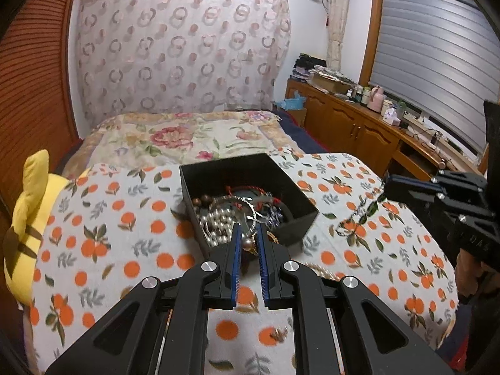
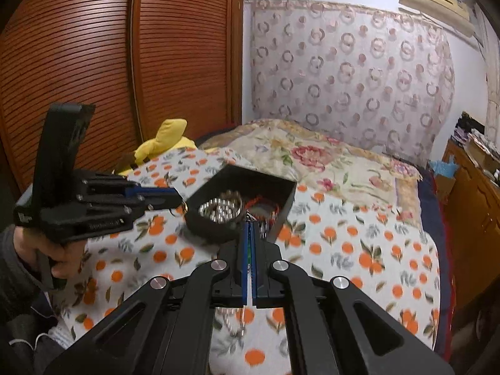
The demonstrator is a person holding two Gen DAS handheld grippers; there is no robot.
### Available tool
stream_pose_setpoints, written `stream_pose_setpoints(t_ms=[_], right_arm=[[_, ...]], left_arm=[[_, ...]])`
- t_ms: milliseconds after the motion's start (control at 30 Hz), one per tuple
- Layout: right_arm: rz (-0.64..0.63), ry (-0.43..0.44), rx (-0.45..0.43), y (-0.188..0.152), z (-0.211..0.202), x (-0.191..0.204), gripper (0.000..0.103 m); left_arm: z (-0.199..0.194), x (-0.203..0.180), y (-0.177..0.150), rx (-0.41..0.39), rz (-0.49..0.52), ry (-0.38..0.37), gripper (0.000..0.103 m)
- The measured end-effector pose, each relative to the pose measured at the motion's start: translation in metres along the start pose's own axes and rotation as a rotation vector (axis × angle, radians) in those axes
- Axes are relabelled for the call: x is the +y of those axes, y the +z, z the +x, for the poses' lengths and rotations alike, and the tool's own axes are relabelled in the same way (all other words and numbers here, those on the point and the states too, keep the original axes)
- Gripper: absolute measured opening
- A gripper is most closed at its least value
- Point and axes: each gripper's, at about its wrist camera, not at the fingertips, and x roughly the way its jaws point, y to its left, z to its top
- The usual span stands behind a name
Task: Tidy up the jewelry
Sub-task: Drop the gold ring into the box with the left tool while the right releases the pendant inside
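A black open box (image 1: 282, 184) (image 2: 282, 184) full of pearl strands, beads and red cord sits on an orange-print cloth (image 1: 131, 218). My left gripper (image 1: 248, 229) hovers at the box's near edge, shut on a small pearl-and-gold piece (image 1: 250, 244). My right gripper (image 2: 250, 223) is shut on a thin chain (image 1: 359, 215). That chain hangs from the right gripper's tip (image 1: 387, 184) down to the cloth, and beads (image 2: 232, 320) dangle below its fingers. The left gripper (image 2: 173, 194) shows in the right wrist view, held by a hand (image 2: 59, 256).
A beaded strand (image 1: 320, 269) and a small gold piece (image 1: 278, 332) lie loose on the cloth. A yellow plush toy (image 1: 28, 218) sits at the left by a wooden slatted wardrobe (image 2: 93, 62). A floral quilt (image 1: 187, 137) lies behind; a cluttered wooden cabinet (image 1: 359, 125) stands right.
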Motion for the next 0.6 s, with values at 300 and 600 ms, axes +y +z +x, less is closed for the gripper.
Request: stream_pose_setpoints(t_ms=[300, 600], right_arm=[[-0.011, 0.039, -0.018, 0.037, 0.046, -0.014, 0.002], [0.010, 0.069, 0.025, 0.047, 0.104, -0.030, 0.002]], left_arm=[[0.025, 0.013, 0.015, 0.020, -0.016, 0.015, 0.009], [0.041, 0.025, 0.026, 0.046, -0.026, 0.022, 0.009]])
